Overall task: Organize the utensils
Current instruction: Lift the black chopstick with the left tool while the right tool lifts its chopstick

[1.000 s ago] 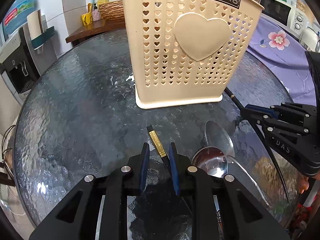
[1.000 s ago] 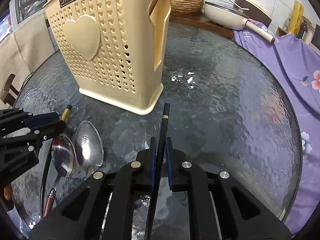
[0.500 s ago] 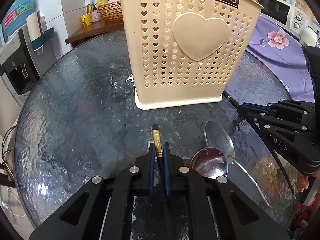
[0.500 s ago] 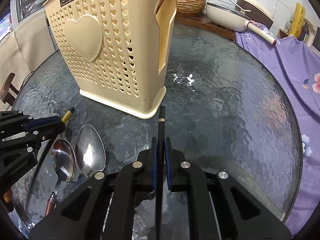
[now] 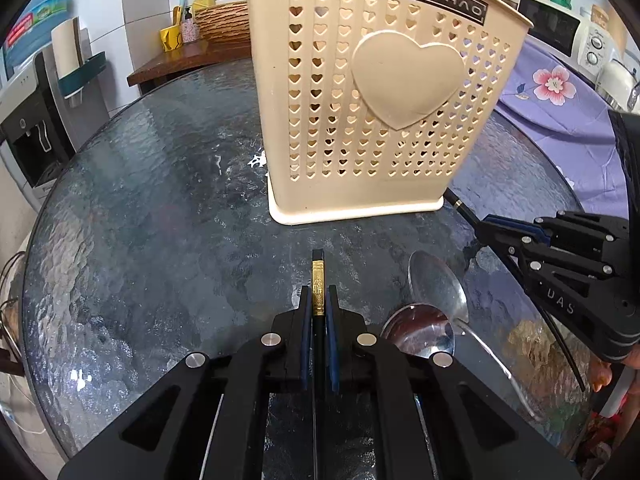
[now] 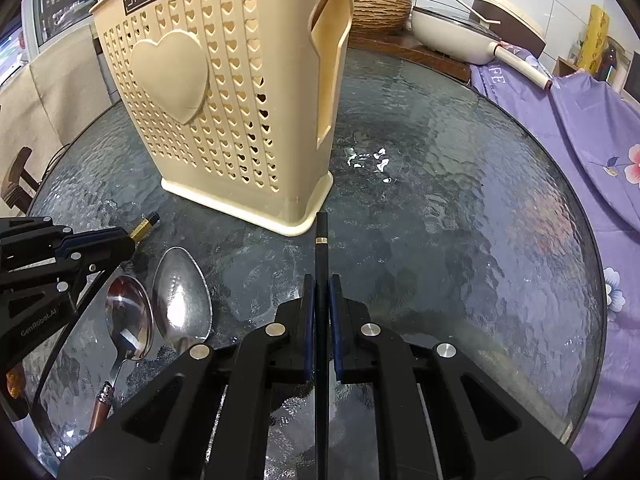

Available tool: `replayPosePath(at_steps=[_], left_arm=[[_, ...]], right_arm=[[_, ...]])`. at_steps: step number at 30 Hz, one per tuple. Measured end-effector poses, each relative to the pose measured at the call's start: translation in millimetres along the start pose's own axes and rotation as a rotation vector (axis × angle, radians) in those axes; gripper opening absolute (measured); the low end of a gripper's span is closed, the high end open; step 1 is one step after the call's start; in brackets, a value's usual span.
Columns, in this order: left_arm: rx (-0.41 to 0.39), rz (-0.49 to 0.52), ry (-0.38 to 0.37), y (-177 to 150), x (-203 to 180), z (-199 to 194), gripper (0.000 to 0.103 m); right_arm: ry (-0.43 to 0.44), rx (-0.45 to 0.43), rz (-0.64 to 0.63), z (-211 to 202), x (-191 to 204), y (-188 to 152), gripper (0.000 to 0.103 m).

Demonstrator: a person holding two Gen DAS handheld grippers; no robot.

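Left wrist view: the left gripper [image 5: 319,308] was clamped tight on a black chopstick [image 5: 318,280], the pads bearing on its gold-banded end, whose tip pointed at the foot of the cream utensil holder [image 5: 360,120] standing near the middle of the round glass table [image 5: 140,220]. Two steel spoons [image 5: 434,300] lay just beside it toward the near right edge. The right gripper [image 5: 486,226] showed there too, pinching a second chopstick [image 5: 460,206] close to the holder's right corner. The grip looked centred and straight; to do this step well, I judged the stick should be raised clear of the glass before tilting, so its long tail would not drag across the spoons.

Right wrist view: the right gripper was likewise fully closed on its plain black chopstick, tip almost at the holder's base corner. The holder is tall, so both sticks would need lifting above the rim, then lowering end-first, one at a time to avoid the tools colliding.
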State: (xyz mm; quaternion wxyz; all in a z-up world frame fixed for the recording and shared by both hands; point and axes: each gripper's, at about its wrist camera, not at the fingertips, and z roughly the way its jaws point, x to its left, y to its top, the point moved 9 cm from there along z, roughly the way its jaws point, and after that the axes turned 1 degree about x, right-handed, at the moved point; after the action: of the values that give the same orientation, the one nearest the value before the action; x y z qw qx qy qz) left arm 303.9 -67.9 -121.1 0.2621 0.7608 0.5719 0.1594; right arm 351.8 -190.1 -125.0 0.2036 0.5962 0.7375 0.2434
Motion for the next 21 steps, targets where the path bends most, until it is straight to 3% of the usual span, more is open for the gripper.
replayPosePath(at_steps=[13, 21], left_arm=[[-0.051, -0.002, -0.015, 8, 1, -17, 0.007], [-0.103, -0.010, -0.037, 16, 0, -37, 0.007]], right_arm=[[0.056, -0.048, 0.043, -15, -10, 5, 0.008], [0.111, -0.147, 0.071, -51, -14, 17, 0.008]])
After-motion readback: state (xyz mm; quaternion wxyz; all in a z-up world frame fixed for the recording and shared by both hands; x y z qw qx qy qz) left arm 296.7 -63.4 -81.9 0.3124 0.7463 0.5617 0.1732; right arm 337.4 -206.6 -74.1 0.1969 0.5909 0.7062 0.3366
